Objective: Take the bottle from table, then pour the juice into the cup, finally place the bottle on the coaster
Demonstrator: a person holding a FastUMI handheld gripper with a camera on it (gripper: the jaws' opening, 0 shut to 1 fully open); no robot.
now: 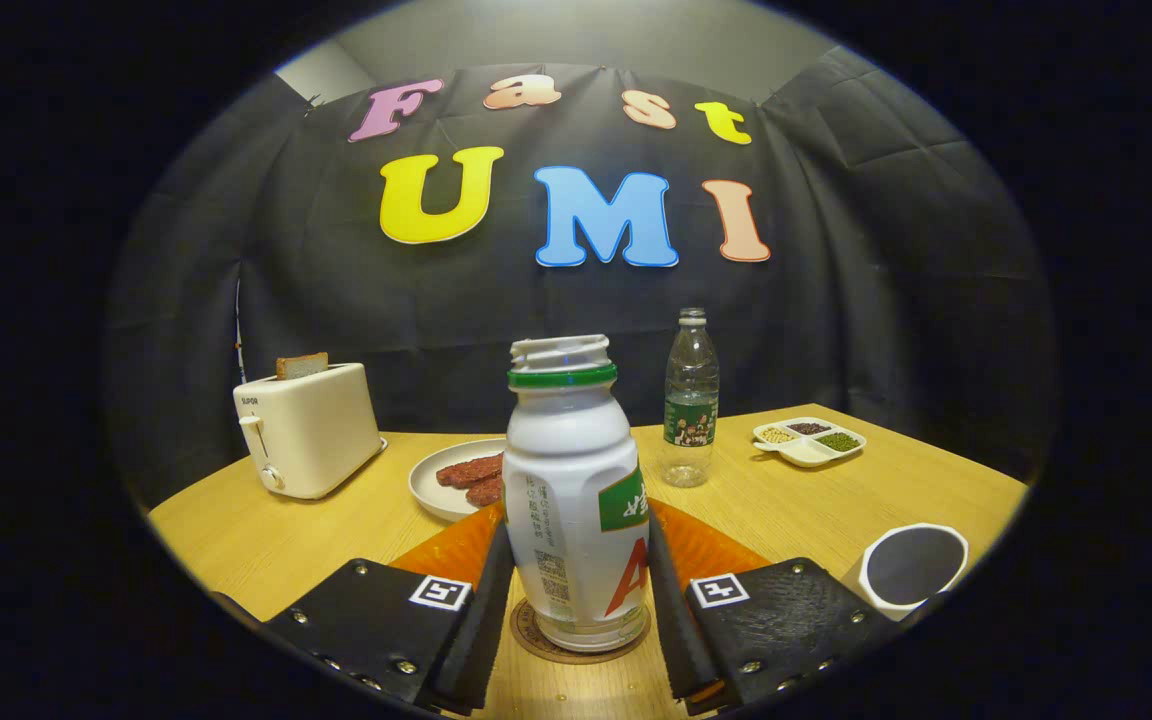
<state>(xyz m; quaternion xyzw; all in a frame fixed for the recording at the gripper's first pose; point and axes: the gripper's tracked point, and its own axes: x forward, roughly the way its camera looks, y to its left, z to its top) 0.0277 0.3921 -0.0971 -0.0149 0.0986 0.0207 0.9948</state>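
The open-necked white bottle (576, 500) stands upright on the round coaster (581, 640) on the worktop (266, 540), between the fingers of the tool (581, 590), which pinch its lower body from both sides. The cup (913, 567) sits well apart to the right. The bottle looks like smooth, slightly slippery plastic, probably light, so the straight lower wall is the safest place to hold.

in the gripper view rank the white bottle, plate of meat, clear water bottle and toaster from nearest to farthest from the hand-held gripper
1. White bottle: between the fingers of the hand-held gripper, standing on the coaster.
2. Plate of meat: just beyond the bottle, slightly left.
3. Clear water bottle and toaster: both farther back, water bottle to the right, toaster to the left; too close to call.
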